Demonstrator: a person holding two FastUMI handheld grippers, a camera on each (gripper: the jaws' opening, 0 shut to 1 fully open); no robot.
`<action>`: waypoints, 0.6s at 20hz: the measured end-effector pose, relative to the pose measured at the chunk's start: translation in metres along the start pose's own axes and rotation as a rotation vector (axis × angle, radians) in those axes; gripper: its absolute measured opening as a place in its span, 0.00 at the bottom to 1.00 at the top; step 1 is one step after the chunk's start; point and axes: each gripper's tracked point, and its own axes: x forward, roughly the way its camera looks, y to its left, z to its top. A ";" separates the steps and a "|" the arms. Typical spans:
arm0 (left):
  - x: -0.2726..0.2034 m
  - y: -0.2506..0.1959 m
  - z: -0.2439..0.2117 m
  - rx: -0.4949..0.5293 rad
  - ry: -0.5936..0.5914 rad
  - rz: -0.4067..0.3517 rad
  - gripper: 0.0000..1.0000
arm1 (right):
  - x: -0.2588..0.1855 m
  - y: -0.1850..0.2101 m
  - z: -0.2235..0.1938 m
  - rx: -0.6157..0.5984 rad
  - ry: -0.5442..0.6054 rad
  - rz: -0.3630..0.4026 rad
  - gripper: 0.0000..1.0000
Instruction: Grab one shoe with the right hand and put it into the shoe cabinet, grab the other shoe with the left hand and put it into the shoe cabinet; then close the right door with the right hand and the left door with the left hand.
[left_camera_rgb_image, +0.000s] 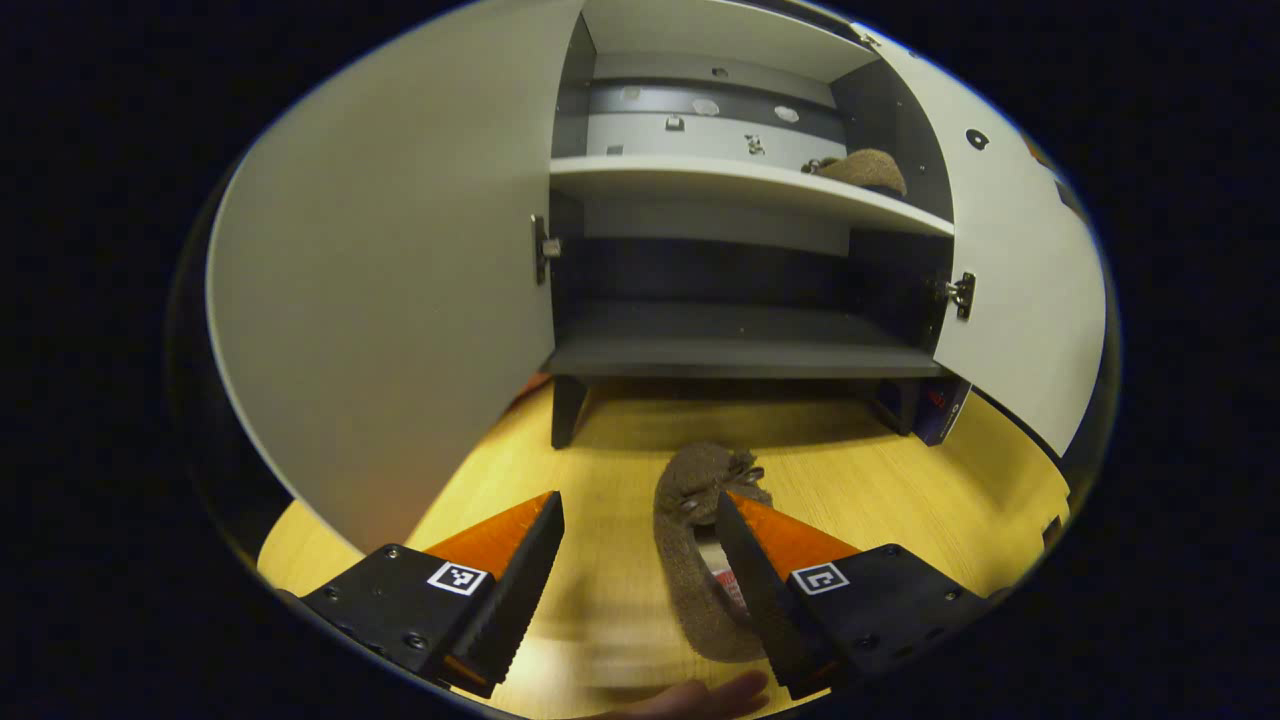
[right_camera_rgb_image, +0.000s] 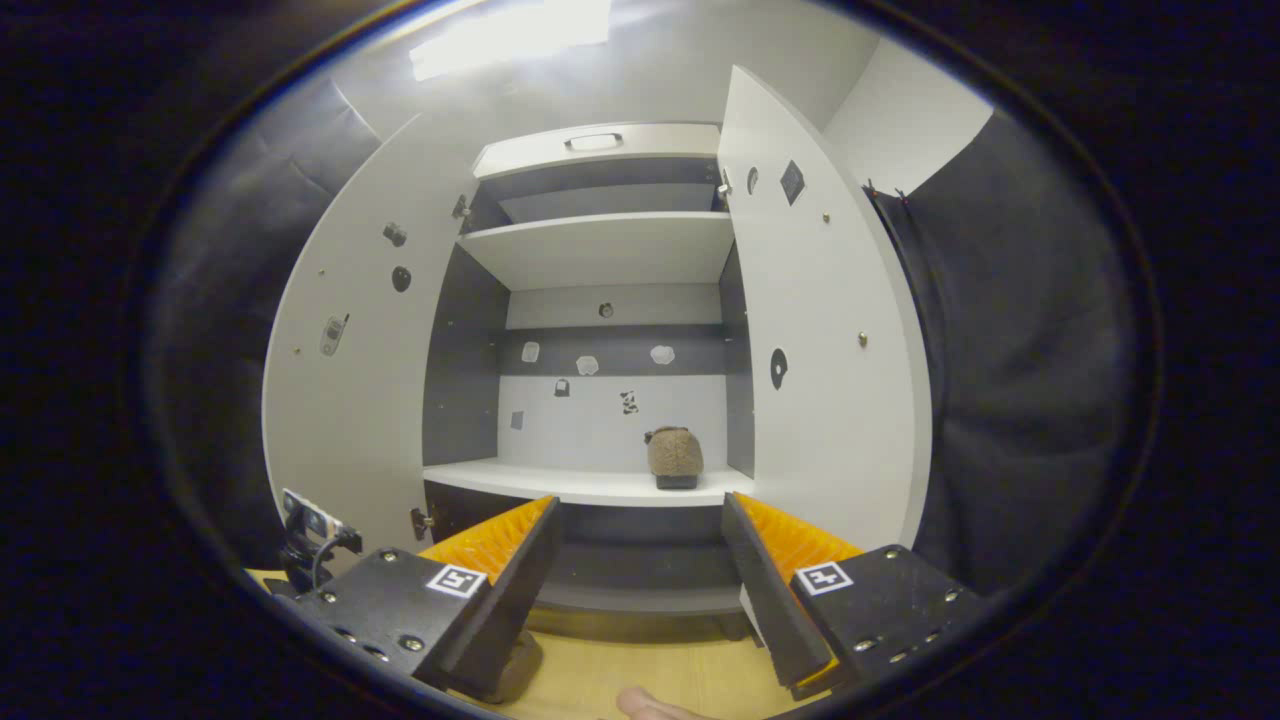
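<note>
A: Shoe (left_camera_rgb_image: 700, 540) number two lies on the wooden floor (left_camera_rgb_image: 960, 480) in front of the cabinet (left_camera_rgb_image: 735, 345), a brown fuzzy slipper. Its long axis runs near to far, toe end toward the cabinet.

B: And the left gripper (left_camera_rgb_image: 640, 570)?

A: Jaws spread wide, holding nothing. In the left gripper view the slipper sits toward the right of the gap, its near part tucked against the right finger, with floor showing between it and the left finger. My judgement: the gripper needs to shift right to centre on it before closing across the slipper's width.

B: The first one?

A: Other shoe (right_camera_rgb_image: 675, 455) rests on the white middle shelf (right_camera_rgb_image: 590, 485), at its right end, near the right door (right_camera_rgb_image: 830, 400).

B: Right gripper (right_camera_rgb_image: 640, 570)?

A: Open too, empty, held well back from the shelf and pointing into the cabinet. The left one is far nearer the floor slipper, as the task wants.

B: Doors?

A: Both stand open; left door (left_camera_rgb_image: 390, 300) swings wide at the left.
</note>
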 end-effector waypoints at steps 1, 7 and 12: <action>0.005 -0.001 -0.006 0.009 0.020 -0.001 0.95 | 0.000 0.002 -0.006 0.006 0.009 0.012 0.96; 0.041 -0.004 -0.042 -0.011 0.170 0.000 0.95 | 0.003 0.016 -0.027 0.041 0.046 0.096 0.97; 0.057 -0.014 -0.053 -0.053 0.249 -0.035 0.40 | 0.003 0.018 -0.036 0.062 0.045 0.141 0.97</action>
